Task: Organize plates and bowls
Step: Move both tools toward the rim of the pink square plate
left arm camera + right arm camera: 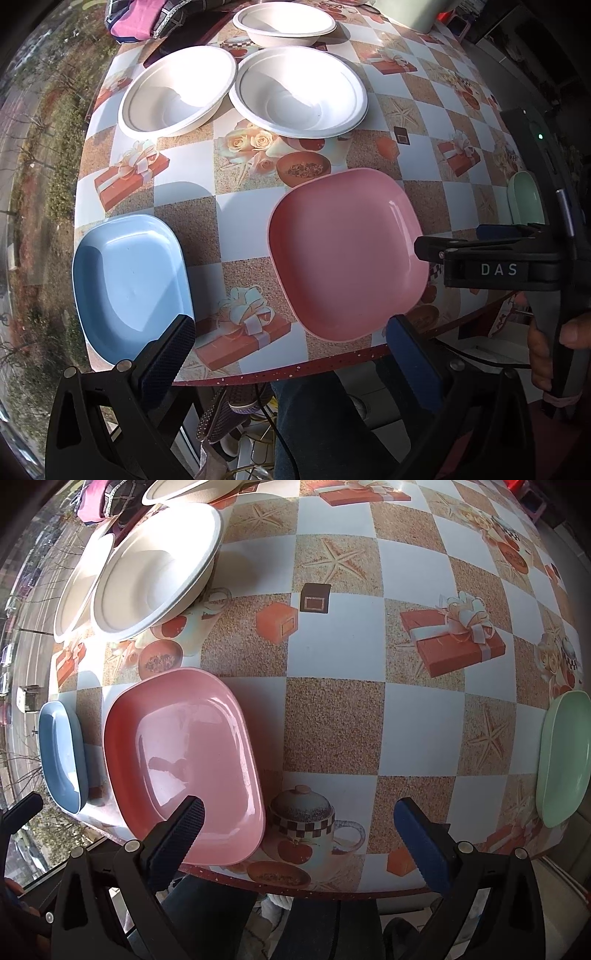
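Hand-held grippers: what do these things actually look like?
Each hand-held gripper has a black triangular frame with silver bolts and two blue textured pads. The right one, seen sideways, carries white letters "DAS" and a green light.

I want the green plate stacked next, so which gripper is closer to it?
Right. The right gripper hovers at the table's near edge between the pink plate and the green plate; the left gripper is farther, beyond the pink plate.

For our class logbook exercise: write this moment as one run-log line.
left gripper: open, empty | right gripper: open, empty | pink plate, blue plate, green plate: apart | bowls: unstacked
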Demonstrator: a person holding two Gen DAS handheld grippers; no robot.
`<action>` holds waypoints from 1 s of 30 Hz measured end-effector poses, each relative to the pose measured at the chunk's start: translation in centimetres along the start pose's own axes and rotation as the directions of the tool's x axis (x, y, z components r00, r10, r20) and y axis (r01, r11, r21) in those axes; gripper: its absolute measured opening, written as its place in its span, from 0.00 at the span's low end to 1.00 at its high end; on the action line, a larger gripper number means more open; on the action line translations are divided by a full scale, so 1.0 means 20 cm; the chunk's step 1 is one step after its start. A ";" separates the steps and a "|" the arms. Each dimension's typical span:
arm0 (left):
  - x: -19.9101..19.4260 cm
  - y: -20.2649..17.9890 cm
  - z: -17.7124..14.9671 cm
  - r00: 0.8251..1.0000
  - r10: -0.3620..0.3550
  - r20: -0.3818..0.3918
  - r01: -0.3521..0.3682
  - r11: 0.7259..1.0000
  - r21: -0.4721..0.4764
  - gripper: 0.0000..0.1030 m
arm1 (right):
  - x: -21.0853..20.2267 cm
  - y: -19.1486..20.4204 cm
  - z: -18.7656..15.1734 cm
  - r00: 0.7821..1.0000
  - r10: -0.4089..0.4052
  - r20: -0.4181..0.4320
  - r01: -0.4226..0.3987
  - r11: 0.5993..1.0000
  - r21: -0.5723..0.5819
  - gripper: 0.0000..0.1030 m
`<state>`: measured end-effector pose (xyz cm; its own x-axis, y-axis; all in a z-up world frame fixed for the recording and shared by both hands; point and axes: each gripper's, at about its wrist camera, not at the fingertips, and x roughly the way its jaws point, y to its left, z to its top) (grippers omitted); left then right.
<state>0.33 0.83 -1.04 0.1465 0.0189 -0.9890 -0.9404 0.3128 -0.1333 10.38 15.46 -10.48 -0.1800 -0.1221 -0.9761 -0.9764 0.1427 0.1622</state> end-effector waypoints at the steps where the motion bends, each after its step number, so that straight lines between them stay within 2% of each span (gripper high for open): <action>1: 0.00 0.00 0.00 1.000 0.001 -0.005 -0.001 1.000 0.002 1.00 | 0.00 0.00 0.00 1.000 0.000 0.000 0.000 1.000 0.003 1.00; 14: 0.00 0.01 0.02 0.999 0.028 -0.025 -0.028 1.000 0.013 1.00 | 0.01 -0.04 0.01 1.000 -0.006 0.012 0.005 0.999 0.034 1.00; 17: 0.00 0.00 0.02 0.999 0.033 -0.019 -0.032 0.999 0.031 1.00 | 0.02 -0.06 0.00 0.998 -0.002 0.058 0.002 1.000 0.009 1.00; 18: 0.00 -0.01 0.03 0.999 0.036 -0.017 -0.036 0.999 0.039 1.00 | 0.06 -0.09 -0.02 0.995 -0.020 0.097 0.021 1.000 -0.011 1.00; 21: 0.00 -0.01 0.03 0.999 0.044 -0.013 -0.043 0.997 0.057 1.00 | 0.09 -0.11 -0.03 0.989 -0.044 0.139 0.047 0.999 -0.021 1.00; 23: 0.00 -0.02 0.04 0.999 0.048 -0.009 -0.048 0.997 0.066 1.00 | 0.05 -0.08 -0.01 0.994 -0.049 0.095 0.047 0.999 0.027 1.00; 25: 0.00 -0.01 0.04 0.999 0.054 -0.006 -0.053 0.996 0.072 1.00 | -0.02 -0.03 0.01 1.000 -0.018 0.020 0.016 0.996 0.091 1.00; 30: 0.01 0.00 0.06 0.998 0.056 -0.010 -0.055 0.995 0.084 1.00 | 0.01 -0.04 0.06 0.998 -0.066 0.014 0.064 0.988 0.138 1.00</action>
<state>0.77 1.87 -1.22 0.0901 0.0265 -0.9956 -0.9179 0.3901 -0.0727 11.28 16.46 -11.06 -0.1132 -0.1176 -0.9866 -0.9599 0.2691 0.0781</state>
